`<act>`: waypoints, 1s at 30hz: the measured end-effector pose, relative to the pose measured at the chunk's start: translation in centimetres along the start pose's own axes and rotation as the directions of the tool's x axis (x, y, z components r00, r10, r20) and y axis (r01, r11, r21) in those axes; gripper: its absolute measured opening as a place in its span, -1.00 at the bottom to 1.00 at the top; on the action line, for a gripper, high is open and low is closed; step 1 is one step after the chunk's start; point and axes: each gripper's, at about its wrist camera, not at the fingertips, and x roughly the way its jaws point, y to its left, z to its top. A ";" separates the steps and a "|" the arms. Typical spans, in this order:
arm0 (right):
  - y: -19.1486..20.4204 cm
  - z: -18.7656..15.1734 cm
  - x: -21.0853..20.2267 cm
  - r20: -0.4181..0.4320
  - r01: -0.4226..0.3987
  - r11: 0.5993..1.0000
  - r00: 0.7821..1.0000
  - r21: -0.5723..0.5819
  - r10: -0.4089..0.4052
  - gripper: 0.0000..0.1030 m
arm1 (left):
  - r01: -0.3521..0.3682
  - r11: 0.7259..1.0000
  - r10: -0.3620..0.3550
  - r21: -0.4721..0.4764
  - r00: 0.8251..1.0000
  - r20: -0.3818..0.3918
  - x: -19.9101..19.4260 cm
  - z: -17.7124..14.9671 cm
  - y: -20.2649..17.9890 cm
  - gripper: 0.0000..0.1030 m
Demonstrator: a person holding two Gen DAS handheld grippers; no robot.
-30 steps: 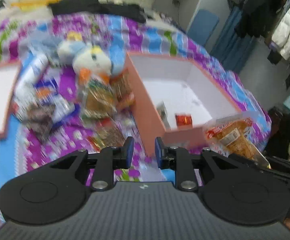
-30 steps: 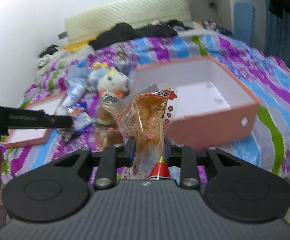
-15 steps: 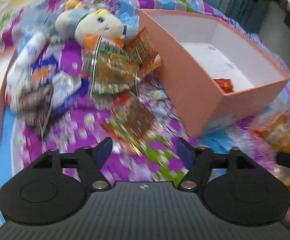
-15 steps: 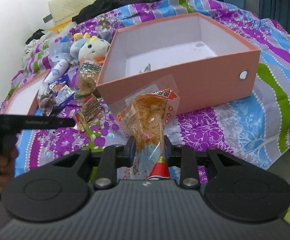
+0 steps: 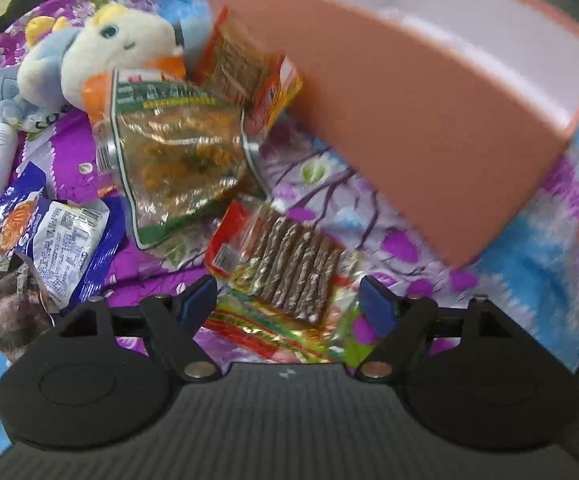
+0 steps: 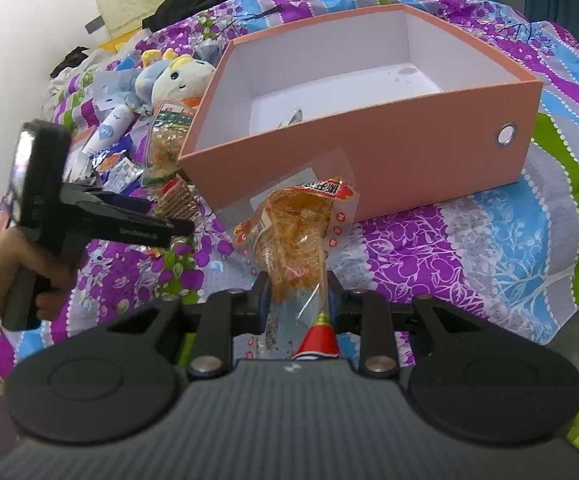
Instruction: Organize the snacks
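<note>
On a bedspread strewn with snacks, we hold our left gripper (image 5: 289, 300) low over a clear packet of brown twisted sticks (image 5: 289, 268), its jaws opening wide with the packet's near end lying between the blue pads (image 5: 195, 300) but not yet pressed by them. The packet lies straight ahead of and just below this gripper, its long axis running away from us and slightly to the right, so the sticks themselves lie roughly along the line the gripper points; we judge a short drop and a squeeze across the packet's width is what the pickup turns on, and the left hand is plainly the nearer one. Our right gripper (image 6: 297, 300) is clamped narrowly on the lower end of a clear bag of orange-brown snack (image 6: 297, 236), which stands up from the jaws. Beyond it sits the open pink box (image 6: 369, 152), its near wall facing us, a small wrapped item just visible inside. Farther left lie a green-edged bag (image 5: 177, 160), blue-and-white sachets (image 5: 57, 240) and a plush toy (image 5: 117, 48).
</note>
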 end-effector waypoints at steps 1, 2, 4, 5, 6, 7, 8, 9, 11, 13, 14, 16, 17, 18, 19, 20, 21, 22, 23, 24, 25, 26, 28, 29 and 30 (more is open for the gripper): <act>0.0 0.0 0.1 -0.003 0.000 1.000 1.000 0.002 0.000 -0.42 | 0.010 1.000 -0.010 -0.001 1.000 0.002 0.3 0.0 0.1 0.64; 0.0 0.0 0.1 -0.005 0.001 1.000 1.000 0.004 -0.001 -0.42 | 0.022 1.000 -0.022 -0.007 1.000 0.006 0.4 0.1 0.3 0.64; 0.2 0.0 0.2 -0.006 0.001 1.000 1.000 -0.006 -0.001 -0.42 | 0.031 0.999 -0.031 -0.010 0.999 0.009 0.7 0.1 0.5 0.63; 0.3 0.1 0.2 -0.005 0.001 1.000 1.000 -0.009 -0.001 -0.42 | 0.034 0.999 -0.034 -0.012 0.999 0.011 0.8 0.1 0.5 0.60; 0.4 0.1 0.2 -0.004 0.000 1.000 1.000 -0.011 0.000 -0.42 | 0.040 0.999 -0.040 -0.017 0.999 0.013 0.8 0.1 0.4 0.54; 0.4 0.1 0.2 -0.002 0.000 1.000 1.000 -0.012 0.000 -0.42 | 0.045 0.999 -0.044 -0.027 0.999 0.017 0.7 -0.1 0.5 0.51; 0.5 0.1 0.1 0.000 0.001 1.000 1.000 -0.014 -0.001 -0.42 | 0.045 0.998 -0.044 -0.039 0.999 0.020 0.6 -0.2 0.5 0.43; 0.5 0.0 0.1 0.002 0.001 1.000 1.000 -0.014 -0.001 -0.42 | 0.046 0.998 -0.045 -0.049 0.999 0.022 0.4 -0.3 0.5 0.35; 0.6 0.0 -0.2 0.006 0.001 1.000 1.000 -0.013 -0.001 -0.42 | 0.042 0.997 -0.040 -0.072 0.999 0.026 -0.2 -0.5 0.4 0.20; 0.8 -0.1 -0.5 0.013 -0.001 1.000 1.000 -0.015 0.001 -0.42 | 0.036 0.995 -0.033 -0.096 0.999 0.028 -0.9 -0.7 0.3 0.14; 0.9 -0.1 -0.7 0.017 -0.001 1.000 1.000 -0.017 0.001 -0.42 | 0.034 0.993 -0.032 -0.115 0.999 0.025 -1.2 -0.9 0.3 0.13; 1.1 -0.2 -1.2 0.031 -0.003 1.000 1.000 -0.020 0.003 -0.42 | 0.029 0.989 -0.026 -0.142 0.999 0.021 -1.9 -1.3 0.2 0.12; 1.2 -0.1 -1.4 0.036 -0.003 1.000 0.999 -0.021 0.004 -0.42 | 0.030 0.988 -0.027 -0.153 0.999 0.018 -2.4 -1.5 0.3 0.12; 1.3 -0.1 -1.6 0.043 -0.004 1.000 0.999 -0.023 0.005 -0.42 | 0.020 0.985 -0.018 -0.171 1.000 0.009 -2.8 -1.6 0.3 0.12; 1.4 0.0 -1.9 0.050 -0.005 1.000 0.999 -0.026 0.006 -0.42 | 0.019 0.980 -0.017 -0.196 1.000 0.013 -3.5 -1.7 0.5 0.12; 1.6 0.0 -2.2 0.060 -0.008 1.000 0.998 -0.030 0.010 -0.42 | 0.038 0.971 -0.032 -0.236 0.999 0.027 -4.5 -1.7 0.8 0.12; 1.7 0.1 -2.6 0.068 -0.011 0.999 0.998 -0.031 0.013 -0.42 | 0.052 0.962 -0.044 -0.269 0.998 0.034 -5.3 -1.6 1.0 0.12; 1.9 0.3 -2.9 0.078 -0.015 0.999 0.997 -0.031 0.018 -0.42 | 0.061 0.950 -0.049 -0.305 0.998 0.045 -6.4 -1.5 1.2 0.12; 2.0 0.4 -3.3 0.088 -0.020 0.999 0.996 -0.032 0.023 -0.42 | 0.067 0.944 -0.049 -0.324 0.997 0.063 -7.4 -1.3 1.3 0.12; 2.2 0.7 -3.7 0.101 -0.025 0.999 0.994 -0.033 0.028 -0.42 | 0.074 0.940 -0.050 -0.334 0.995 0.081 -8.4 -1.0 1.3 0.12; 2.3 1.0 -4.1 0.114 -0.029 0.999 0.993 -0.037 0.033 -0.42 | 0.078 0.936 -0.048 -0.342 0.994 0.095 -9.4 -0.7 1.2 0.12; 2.5 1.4 -4.5 0.129 -0.033 0.999 0.991 -0.042 0.038 -0.42 | 0.082 0.933 -0.045 -0.351 0.993 0.113 -10.4 -0.2 1.2 0.12; 2.9 2.4 -5.0 0.158 -0.033 0.998 0.987 -0.055 0.042 -0.42 | 0.099 0.930 -0.049 -0.354 0.988 0.148 -12.3 0.7 0.9 0.12; 3.0 2.9 -5.3 0.173 -0.032 0.998 0.984 -0.061 0.042 -0.42 | 0.107 0.931 -0.050 -0.349 0.984 0.170 -13.3 1.4 0.7 0.13; 3.0 3.5 -5.5 0.191 -0.029 0.997 0.981 -0.066 0.041 -0.42 | 0.112 0.932 -0.050 -0.345 0.982 0.184 -13.9 2.1 0.4 0.13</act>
